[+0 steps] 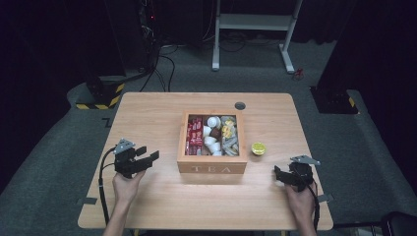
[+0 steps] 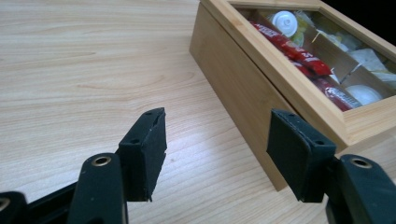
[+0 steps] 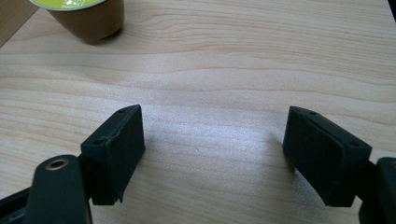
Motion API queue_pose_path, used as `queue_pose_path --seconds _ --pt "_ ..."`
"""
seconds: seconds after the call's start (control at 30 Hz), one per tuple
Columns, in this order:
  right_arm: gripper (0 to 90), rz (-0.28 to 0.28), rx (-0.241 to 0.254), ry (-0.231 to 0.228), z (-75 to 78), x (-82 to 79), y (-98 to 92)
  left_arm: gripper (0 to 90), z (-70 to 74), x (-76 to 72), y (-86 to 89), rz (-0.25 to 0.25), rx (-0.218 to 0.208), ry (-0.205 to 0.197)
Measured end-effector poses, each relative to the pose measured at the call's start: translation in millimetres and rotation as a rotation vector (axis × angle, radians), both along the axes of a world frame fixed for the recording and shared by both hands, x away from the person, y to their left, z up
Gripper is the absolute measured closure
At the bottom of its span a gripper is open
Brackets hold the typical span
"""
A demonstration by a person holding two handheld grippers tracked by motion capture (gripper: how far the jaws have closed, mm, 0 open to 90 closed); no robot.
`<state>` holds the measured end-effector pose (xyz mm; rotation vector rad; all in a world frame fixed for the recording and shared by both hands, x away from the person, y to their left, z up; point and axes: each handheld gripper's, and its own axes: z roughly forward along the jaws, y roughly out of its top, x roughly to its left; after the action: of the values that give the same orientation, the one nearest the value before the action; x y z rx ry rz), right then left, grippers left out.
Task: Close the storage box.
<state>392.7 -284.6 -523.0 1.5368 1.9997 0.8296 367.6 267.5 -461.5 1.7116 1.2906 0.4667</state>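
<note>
Left gripper [image 1: 153,155] is held open & empty beside the tea box [image 1: 212,168], right gripper [image 1: 276,172] open near the coffee pod [image 1: 258,148] on the counter [image 1: 162,196]; pod could be tipped if nudged off-centre.

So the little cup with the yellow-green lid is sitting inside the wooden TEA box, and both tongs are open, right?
Not quite. The cup sits on the table, just right of the TEA box, as the high view shows. Both the left tongs and right tongs are open.
</note>
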Motion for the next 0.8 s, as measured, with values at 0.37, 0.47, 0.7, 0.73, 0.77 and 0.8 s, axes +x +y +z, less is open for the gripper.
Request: queue_pose_path --seconds 0.37,0.47,0.7,0.73,0.77,0.8 --pt "20.6 0.0 0.0 0.0 0.0 0.0 0.0 36.3 -8.7 -3.6 7.1 0.03 0.032 0.003" --pt "20.6 0.0 0.0 0.0 0.0 0.0 0.0 36.0 -12.7 -3.6 7.7 0.034 0.042 0.007" --pt "20.6 0.0 0.0 0.0 0.0 0.0 0.0 35.2 -20.5 -4.5 8.2 0.048 0.079 0.02" --pt "20.6 0.0 0.0 0.0 0.0 0.0 0.0 35.0 -21.9 -4.4 7.9 0.052 0.087 0.02" --pt "20.6 0.0 0.0 0.0 0.0 0.0 0.0 35.0 -23.1 -4.6 7.7 0.053 0.09 0.023" --pt "20.6 0.0 0.0 0.0 0.0 0.0 0.0 35.0 -24.5 -4.4 7.8 0.055 0.096 0.023"
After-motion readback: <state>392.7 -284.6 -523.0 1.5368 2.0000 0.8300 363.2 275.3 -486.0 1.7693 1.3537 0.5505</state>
